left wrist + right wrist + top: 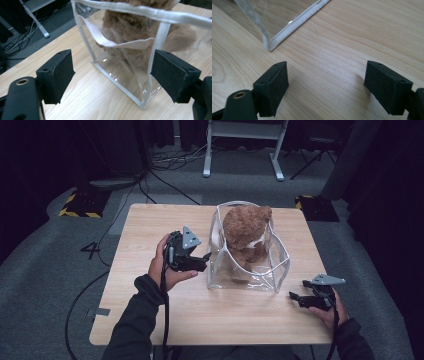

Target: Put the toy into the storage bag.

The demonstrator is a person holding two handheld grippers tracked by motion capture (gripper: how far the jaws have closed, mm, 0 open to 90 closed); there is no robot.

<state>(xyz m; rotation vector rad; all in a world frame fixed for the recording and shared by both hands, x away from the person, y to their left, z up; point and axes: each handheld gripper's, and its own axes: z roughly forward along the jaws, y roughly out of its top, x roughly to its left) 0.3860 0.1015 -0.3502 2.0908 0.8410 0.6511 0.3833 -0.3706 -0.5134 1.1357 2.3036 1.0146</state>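
A clear plastic pouch with white fabric trim (pixel 248 265) stands upright near the middle of the light wooden tabletop (pixel 150 320), mouth gaping, with a shaggy brown plush bear (pixel 246 232) sitting half inside it, head poking above the rim. The left claw (pixel 206 256) hovers just beside the pouch's left wall with its jaws spread wide, aimed at the trimmed corner (pixel 160 32), probably to steady or pinch that edge. The right claw (pixel 295 297) waits near the pouch's front right corner (pixel 270 46), low over the wood, jaws apart and holding nothing.
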